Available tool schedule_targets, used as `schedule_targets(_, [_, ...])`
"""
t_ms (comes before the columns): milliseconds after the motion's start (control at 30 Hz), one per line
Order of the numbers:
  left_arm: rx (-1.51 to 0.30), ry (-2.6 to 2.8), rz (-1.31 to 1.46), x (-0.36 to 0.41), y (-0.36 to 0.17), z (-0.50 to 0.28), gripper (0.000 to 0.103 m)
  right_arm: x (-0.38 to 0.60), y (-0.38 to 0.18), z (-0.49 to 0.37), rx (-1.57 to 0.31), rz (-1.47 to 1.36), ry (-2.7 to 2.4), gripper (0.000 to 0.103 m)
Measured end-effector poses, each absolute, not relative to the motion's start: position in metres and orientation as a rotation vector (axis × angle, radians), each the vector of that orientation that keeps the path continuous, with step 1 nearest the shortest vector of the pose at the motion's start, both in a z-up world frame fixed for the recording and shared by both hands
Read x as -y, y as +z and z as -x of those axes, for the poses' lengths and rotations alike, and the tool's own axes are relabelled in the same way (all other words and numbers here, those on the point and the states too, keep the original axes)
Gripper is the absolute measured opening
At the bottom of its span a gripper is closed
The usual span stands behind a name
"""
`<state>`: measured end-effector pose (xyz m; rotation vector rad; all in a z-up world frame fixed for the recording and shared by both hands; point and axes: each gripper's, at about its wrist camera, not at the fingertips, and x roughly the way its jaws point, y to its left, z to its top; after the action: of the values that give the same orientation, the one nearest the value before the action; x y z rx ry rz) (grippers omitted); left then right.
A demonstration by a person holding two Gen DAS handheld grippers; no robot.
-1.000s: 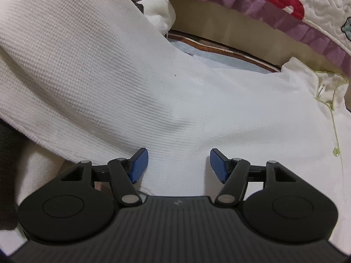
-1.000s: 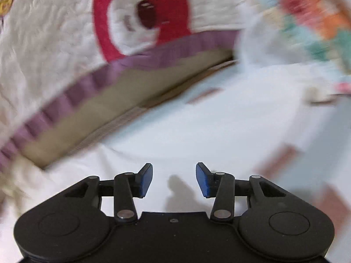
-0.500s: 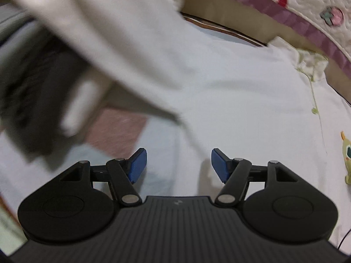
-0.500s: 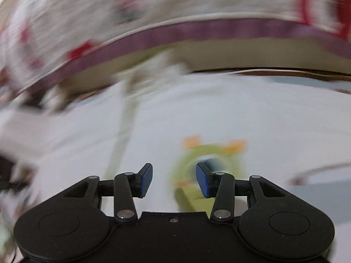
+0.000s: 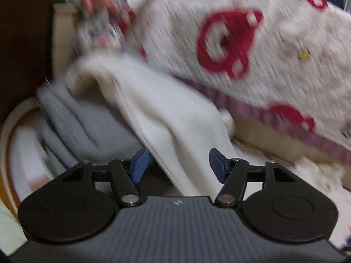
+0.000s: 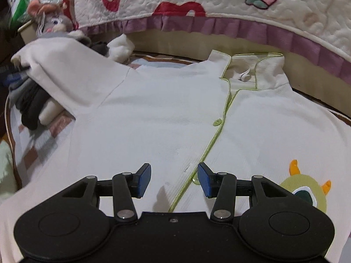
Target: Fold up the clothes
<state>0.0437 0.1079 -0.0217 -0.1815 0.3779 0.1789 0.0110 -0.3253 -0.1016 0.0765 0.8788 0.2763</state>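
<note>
1. The right gripper (image 6: 174,179) hangs over a white button-front shirt with lime-green piping (image 6: 175,118), its blue pads spread apart with nothing between them; the green placket edge runs up from just under the right-hand pad.
2. Ahead of that gripper the shirt lies flat and face up. Its stand collar (image 6: 248,68) is at the far end, and a lime-green button (image 6: 217,122) sits on the placket between collar and pads.
3. To the right of the pads, near the frame edge, a green monster patch with orange horns (image 6: 305,190) is sewn on the chest.
4. Far left of the right gripper, the shirt's sleeve (image 6: 63,74) drapes over a heap of dark and grey clothes (image 6: 28,103), so that side is crowded; the cloth directly in front is open and smooth.
5. Beyond the collar, a cream quilted blanket with red shapes and a purple ruffled border (image 6: 219,6) closes off the far edge.
6. A small grey plush toy (image 6: 52,22) sits at the far left, beside the blanket.
7. A pale checked bedsheet (image 6: 33,140) shows bare to the left of the shirt's body.
8. The left gripper (image 5: 178,164) has its jaws closing. In this blurred view the white sleeve hangs down between the pads, but I cannot tell whether they touch it.
9. Left of that gripper lies a ribbed grey garment (image 5: 92,125); right and above, the same blanket fills the view.
</note>
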Motion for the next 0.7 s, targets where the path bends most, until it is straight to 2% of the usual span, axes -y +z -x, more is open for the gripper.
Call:
schedule_targets(133, [-0.257,0.293,0.251,-0.142,0.006,-0.044,0.061,0.325,-0.103,-0.012,-0.900,-0.024,0.276,0.052])
schedule_targets(267, [-0.353,0.375,0.231,-0.168,0.004,-0.086,0.062,0.328,-0.105,-0.015,-0.917,-0.018,0.265,0.052])
schedule_targets(400, [-0.371,0.405,0.448,-0.201,-0.010,-0.111,0.060,0.330,-0.107,-0.013,-0.936,-0.011,0.267,0.053])
schedule_targets(433, [-0.357,0.381,0.471,-0.206,-0.013,-0.115,0.054,0.330,-0.107,-0.012,-0.942,0.001,0.272,0.053])
schedule_targets(467, [-0.364,0.352,0.462,-0.206,-0.013,-0.119,0.023,0.329,-0.107,-0.011,-0.945,0.012,0.274,0.053])
schedule_targets(500, [-0.379,0.320,0.439,-0.205,-0.012,-0.123,0.004,0.330,-0.107,-0.010,-0.947,0.020,0.276,0.053])
schedule_targets(700, [-0.243,-0.006,0.383,-0.145,0.020,-0.092,0.004,0.336,-0.110,-0.010,-0.962,-0.008,0.325,0.052])
